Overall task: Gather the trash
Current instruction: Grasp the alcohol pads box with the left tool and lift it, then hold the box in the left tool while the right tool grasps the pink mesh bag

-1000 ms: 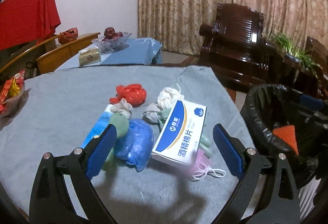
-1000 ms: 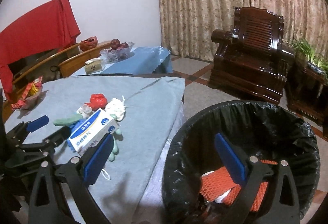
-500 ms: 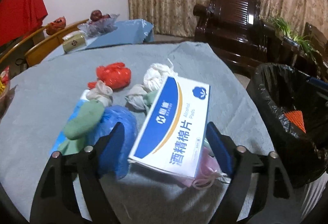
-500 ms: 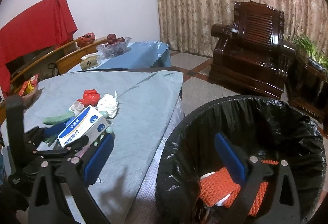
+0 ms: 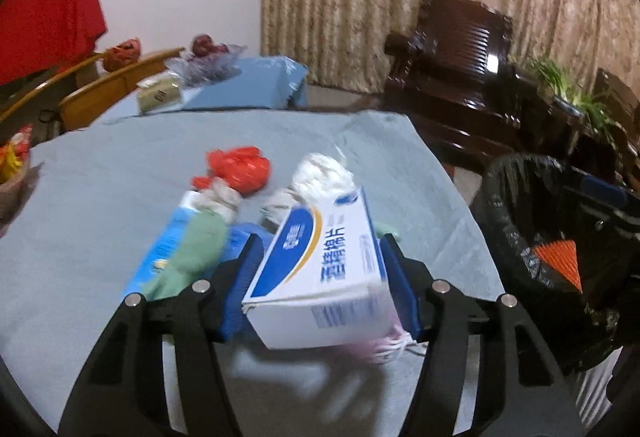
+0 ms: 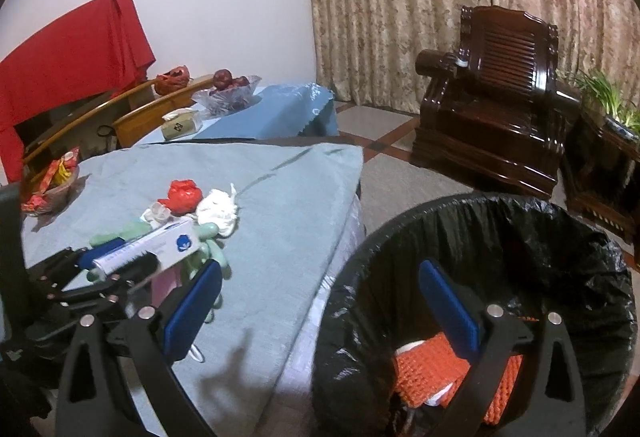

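Now, starting at the left of the left wrist view, a long blue and white packet (image 5: pixel 164 249) lies on the grey-clothed bench (image 5: pixel 100 181) with a pale green rolled cloth (image 5: pixel 192 257) over it, and behind them sit a crumpled red plastic bag (image 5: pixel 240 169) and a knotted white plastic bag (image 5: pixel 324 173). At the middle, the left gripper (image 5: pixel 320 277) has just been closing its blue-padded fingers (image 5: pixel 244 277), and the white and blue cardboard box with printed characters (image 5: pixel 320 269) stands tilted between them with both pads against its sides. A pink face mask with white loops (image 5: pixel 384 345) shows just under the box. Further right, beside the bench edge, stands the round bin lined with a black plastic bag (image 6: pixel 520 237), holding orange netted material (image 6: pixel 436 369). The right gripper (image 6: pixel 320 305) hovers over the bin rim, its fingers spread wide with nothing between them
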The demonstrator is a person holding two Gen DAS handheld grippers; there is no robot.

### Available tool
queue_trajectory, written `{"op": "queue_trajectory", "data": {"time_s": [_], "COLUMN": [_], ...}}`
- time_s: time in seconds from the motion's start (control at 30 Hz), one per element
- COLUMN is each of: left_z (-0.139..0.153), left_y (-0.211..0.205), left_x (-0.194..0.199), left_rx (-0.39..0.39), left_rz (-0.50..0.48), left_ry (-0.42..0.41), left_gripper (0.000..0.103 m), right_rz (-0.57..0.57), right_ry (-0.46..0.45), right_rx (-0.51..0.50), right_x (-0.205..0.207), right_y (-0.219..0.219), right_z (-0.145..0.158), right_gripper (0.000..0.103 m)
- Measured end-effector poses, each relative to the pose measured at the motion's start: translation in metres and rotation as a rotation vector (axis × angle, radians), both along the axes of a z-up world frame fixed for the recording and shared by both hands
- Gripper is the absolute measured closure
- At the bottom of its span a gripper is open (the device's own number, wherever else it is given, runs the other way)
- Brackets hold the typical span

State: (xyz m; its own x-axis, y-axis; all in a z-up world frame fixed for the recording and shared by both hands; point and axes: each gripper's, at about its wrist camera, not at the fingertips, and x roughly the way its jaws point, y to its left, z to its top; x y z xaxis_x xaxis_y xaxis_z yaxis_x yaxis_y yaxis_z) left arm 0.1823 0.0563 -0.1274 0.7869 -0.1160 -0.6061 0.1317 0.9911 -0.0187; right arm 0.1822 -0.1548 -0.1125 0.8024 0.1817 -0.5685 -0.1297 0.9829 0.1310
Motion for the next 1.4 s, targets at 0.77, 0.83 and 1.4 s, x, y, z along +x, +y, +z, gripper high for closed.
{"op": "queue_trajectory", "data": {"time_s": [0.77,0.83,1.4], "left_z": [-0.043,-0.04,0.016], "left_y": [0.035,0.034,0.083], "left_x": [0.004,0.001,-0.046], "left_rx": [0.037,0.037,-0.012], "left_rz": [0.027,0.025,0.139], "left_ry": [0.162,0.147,0.003], "left_gripper": [0.047,0.047,0.048], "right_rz": [0.127,0.125,0.252], "right_ry": [0.019,0.021,0.057], "right_rx": [-0.024,-0.024,-0.02], "right_x": [0.004,0.005,0.011], "right_y": [0.063,0.063,0.129], "right_z": [0.0,-0.001,-0.026], "right_gripper": [0.007,0.007,0.025]}}
